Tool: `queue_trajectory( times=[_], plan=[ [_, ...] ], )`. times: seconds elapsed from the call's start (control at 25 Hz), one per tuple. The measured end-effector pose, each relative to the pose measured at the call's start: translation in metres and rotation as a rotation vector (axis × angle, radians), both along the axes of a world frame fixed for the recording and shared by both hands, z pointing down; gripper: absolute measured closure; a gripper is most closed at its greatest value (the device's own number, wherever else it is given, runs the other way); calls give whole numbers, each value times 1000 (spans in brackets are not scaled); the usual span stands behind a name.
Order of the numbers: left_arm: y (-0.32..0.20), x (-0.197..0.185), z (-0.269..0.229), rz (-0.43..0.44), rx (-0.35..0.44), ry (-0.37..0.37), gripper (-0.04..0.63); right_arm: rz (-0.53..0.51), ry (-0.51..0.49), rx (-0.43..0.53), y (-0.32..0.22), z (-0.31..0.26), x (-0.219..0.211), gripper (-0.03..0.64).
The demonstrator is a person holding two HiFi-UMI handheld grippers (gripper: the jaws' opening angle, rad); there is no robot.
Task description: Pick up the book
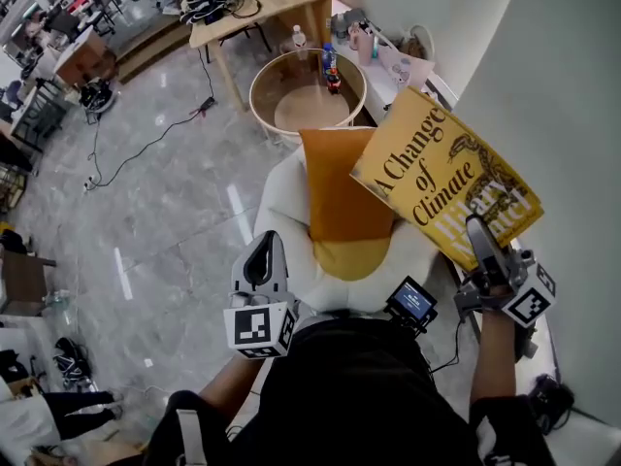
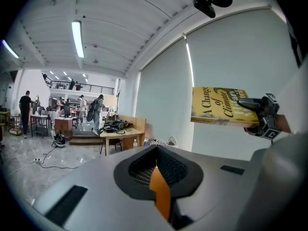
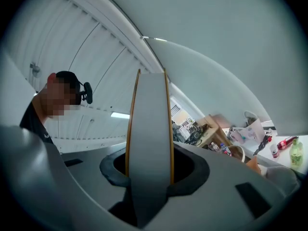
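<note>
The book is a yellow paperback titled "A Change of Climate". It is lifted in the air in front of the white wall, its cover facing my head. My right gripper is shut on its lower edge. In the right gripper view the book's grey page edge and yellow covers stand straight up between the jaws. In the left gripper view the book hangs at the upper right, with the right gripper clamped on it. My left gripper is at the lower left with its jaws together and holds nothing.
Below me stands a white armchair with an orange cushion and a yellow one. Beyond it is a round wooden side table with small bottles. A wooden desk and floor cables lie further off. Several people stand far back.
</note>
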State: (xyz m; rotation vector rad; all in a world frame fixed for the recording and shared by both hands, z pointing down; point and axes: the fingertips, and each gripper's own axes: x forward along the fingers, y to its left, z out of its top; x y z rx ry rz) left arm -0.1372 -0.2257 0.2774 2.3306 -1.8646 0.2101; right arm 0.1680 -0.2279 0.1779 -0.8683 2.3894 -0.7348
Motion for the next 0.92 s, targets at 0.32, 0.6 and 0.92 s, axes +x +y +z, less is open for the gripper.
queue_trajectory(
  times=[0.32, 0.6, 0.92],
  plan=[
    [-6, -13, -4, 6, 24, -5, 583, 54, -36, 27, 2, -1, 1, 465],
    [-5, -15, -12, -29, 38, -4, 583, 32, -34, 25, 1, 0, 3, 465],
    [0, -17, -20, -47, 50, -17, 583, 8, -24, 17, -2, 0, -1, 465]
  ],
)
